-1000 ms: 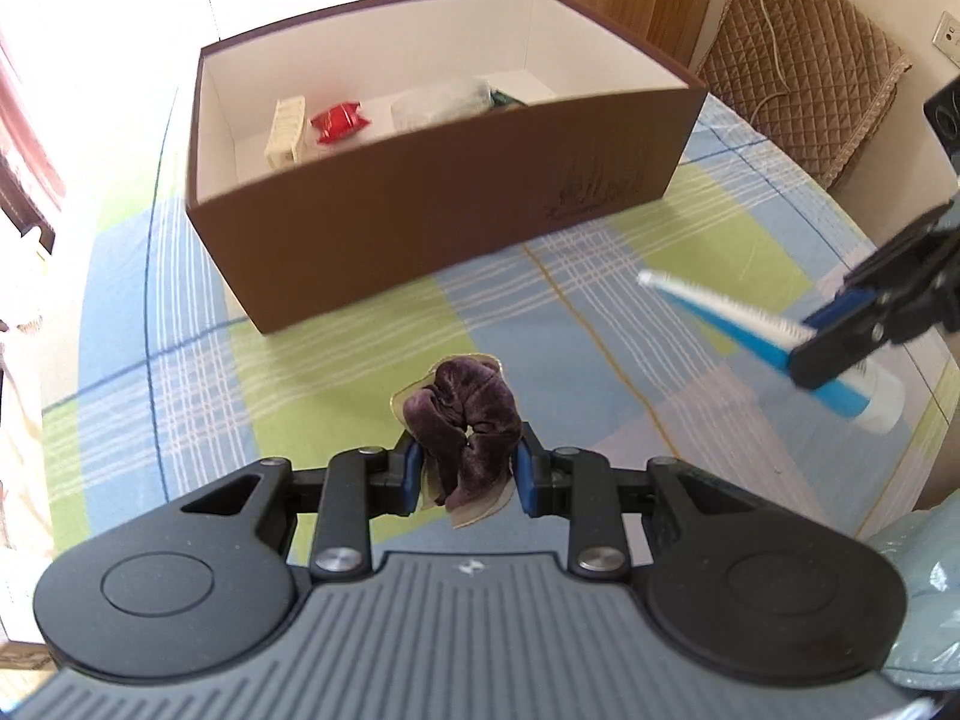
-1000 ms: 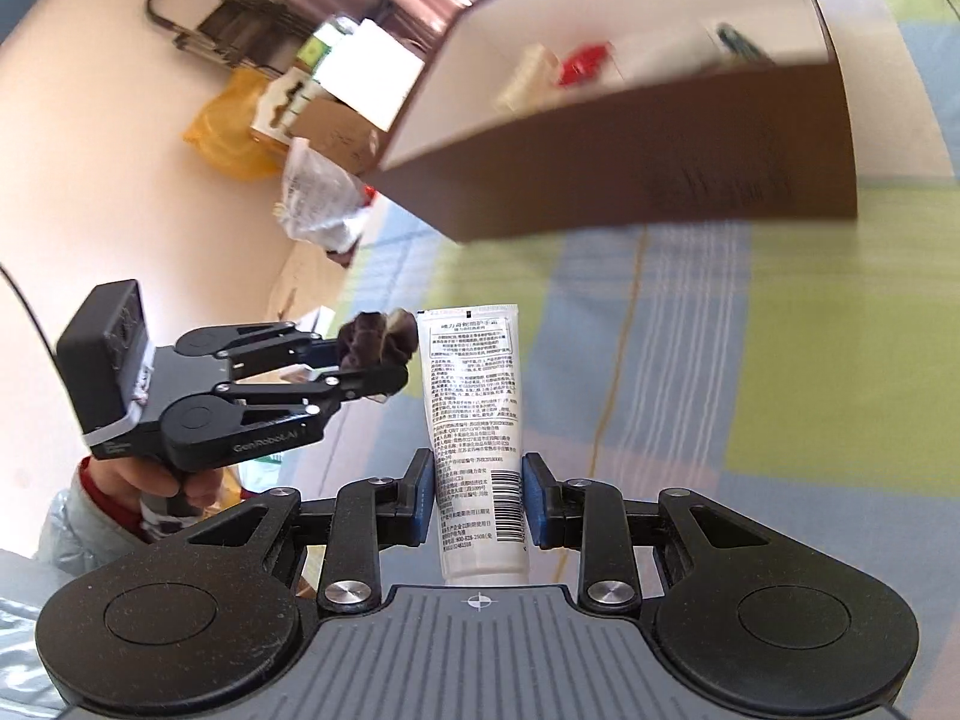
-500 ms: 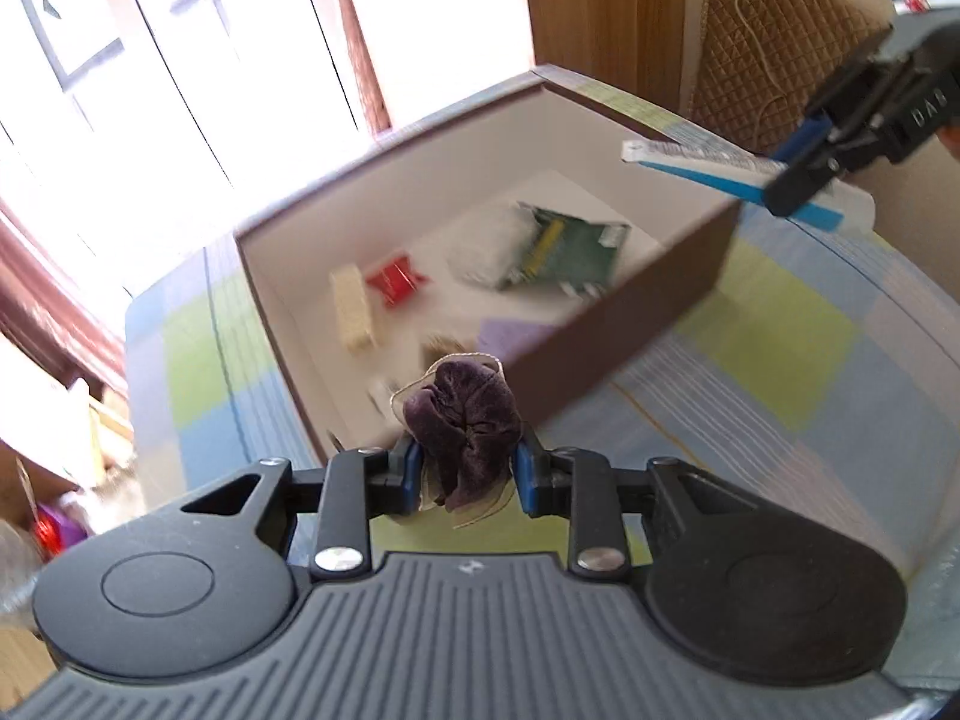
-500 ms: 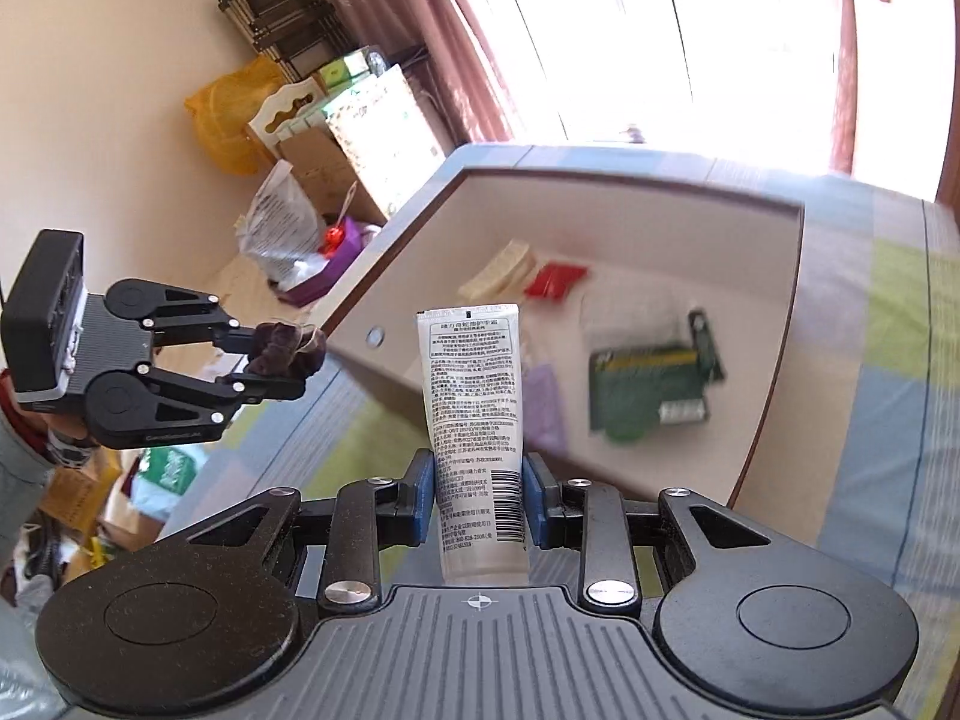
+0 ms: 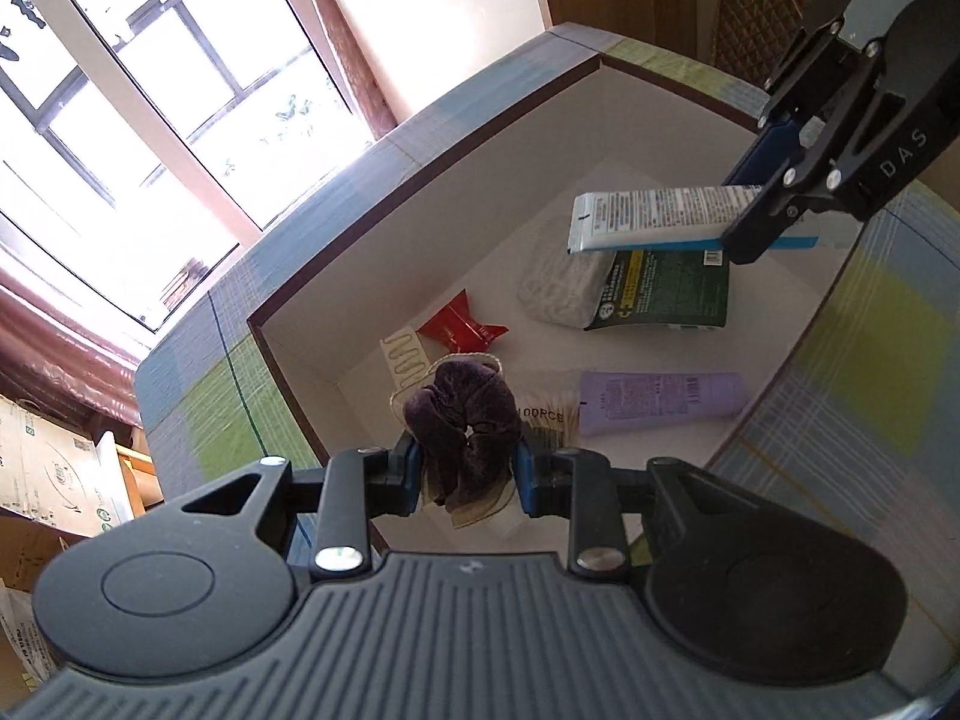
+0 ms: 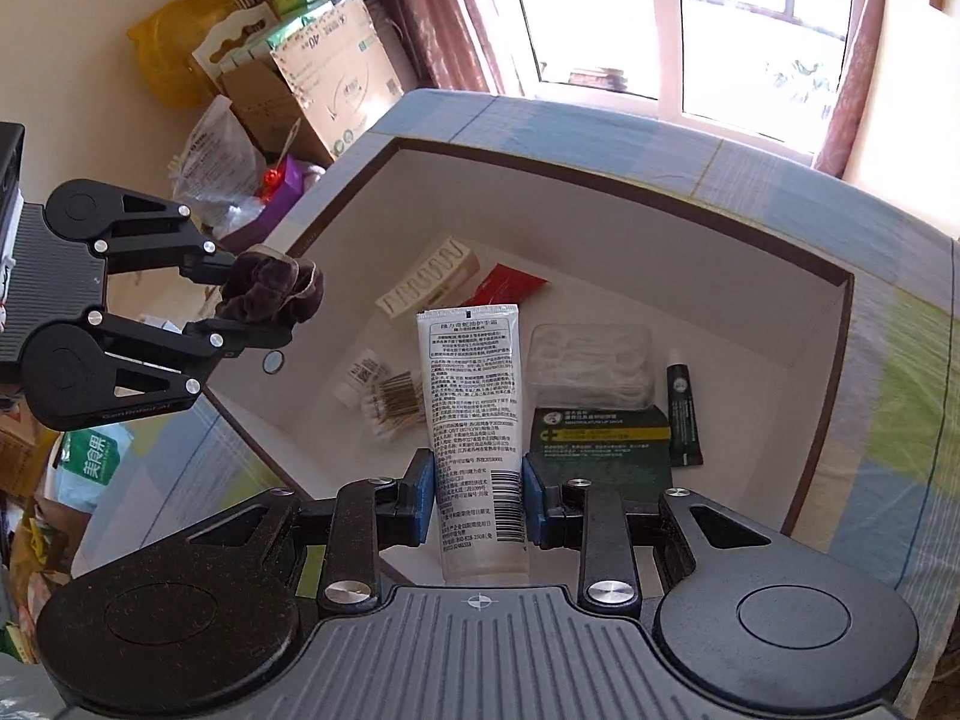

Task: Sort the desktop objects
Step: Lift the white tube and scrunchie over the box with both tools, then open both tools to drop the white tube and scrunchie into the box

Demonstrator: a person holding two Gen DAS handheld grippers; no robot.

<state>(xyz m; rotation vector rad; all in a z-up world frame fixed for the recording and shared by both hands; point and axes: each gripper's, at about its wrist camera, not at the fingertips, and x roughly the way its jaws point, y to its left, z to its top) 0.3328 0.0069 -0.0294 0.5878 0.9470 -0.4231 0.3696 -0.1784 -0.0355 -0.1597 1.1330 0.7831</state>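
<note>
My left gripper (image 5: 463, 468) is shut on a dark purple velvet scrunchie (image 5: 462, 414), held above the near corner of the brown box (image 5: 420, 180). The scrunchie (image 6: 270, 291) and the left gripper (image 6: 243, 306) also show in the right wrist view, over the box's left rim. My right gripper (image 6: 478, 501) is shut on a white tube (image 6: 474, 420) with printed text, hovering over the open box (image 6: 600, 180). From the left wrist view the white tube (image 5: 648, 219) juts out of the right gripper (image 5: 762, 204) above the box's right side.
Inside the box lie a lilac tube (image 5: 660, 402), a dark green packet (image 5: 666, 291), a red wrapper (image 5: 459, 327), a cream comb-like pack (image 6: 429, 282), cotton swabs (image 6: 390, 399), a clear pack (image 6: 591, 360) and a small green tube (image 6: 684, 414). The checked tablecloth (image 5: 870, 360) surrounds it. Cartons (image 6: 324, 72) stand beyond the table.
Both grippers rose from the tablecloth in front of the box and moved over its open top, each still carrying its object. The box interior now fills both views.
</note>
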